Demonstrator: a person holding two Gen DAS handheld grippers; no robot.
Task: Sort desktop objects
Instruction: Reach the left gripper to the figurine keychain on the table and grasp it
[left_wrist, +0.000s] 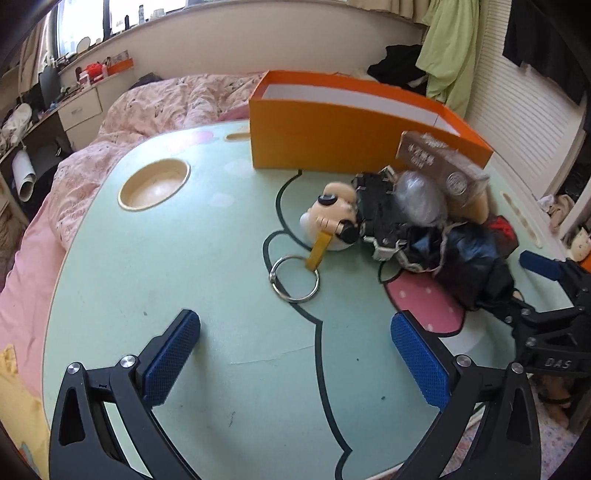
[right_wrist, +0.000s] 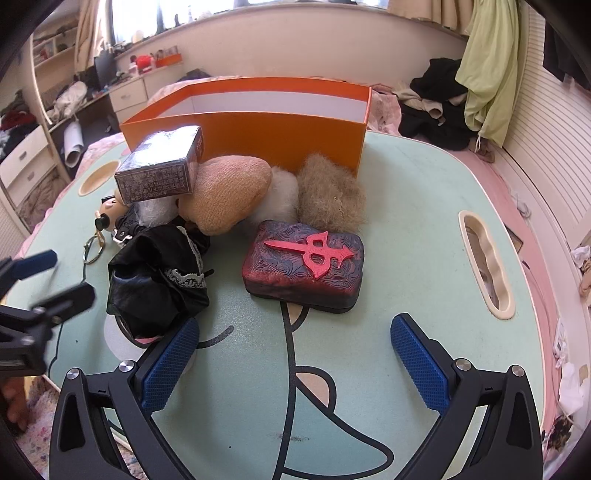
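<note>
Taking the orange box (right_wrist: 258, 136) as the landmark, it stood open-topped at the far edge of the mint-green lap table (left_wrist: 184, 295), and the clutter lay heaped against its near wall.

Farthest left of the box, the round cup recess (left_wrist: 153, 184) was sunk into the table. The left gripper (left_wrist: 295, 354) hovered low over bare tabletop well in front of the box, its blue-padded jaws spread wide with nothing between them. Ahead of it, in front of the box's left end, lay a metal key ring (left_wrist: 293, 278) on a yellow strap, joined to a cream figure keychain (left_wrist: 332, 218) lying on its side. Just right of that sat a black buckled piece (left_wrist: 376, 218) and a crumpled clear wrapper (left_wrist: 417, 199).

In front of the box's left half, a foil-wrapped carton (right_wrist: 162, 170) rested tilted on the heap, leaning over a tan plush (right_wrist: 229, 192). Nearer than these, black lace-trimmed fabric (right_wrist: 159, 280) lay bunched, partly blocking the way between the two grippers.

Toward the box's right end, a white fluffy piece (right_wrist: 280, 195) and a brown furry piece (right_wrist: 332, 192) touched its near wall. In front of them lay a dark red-and-blue case with a raised red emblem (right_wrist: 306, 269), flat on the table.

The right gripper (right_wrist: 295, 354) hung in front of that case, apart from it, jaws wide and empty. Right of the box, a handle slot (right_wrist: 484, 262) pierced the table.
</note>
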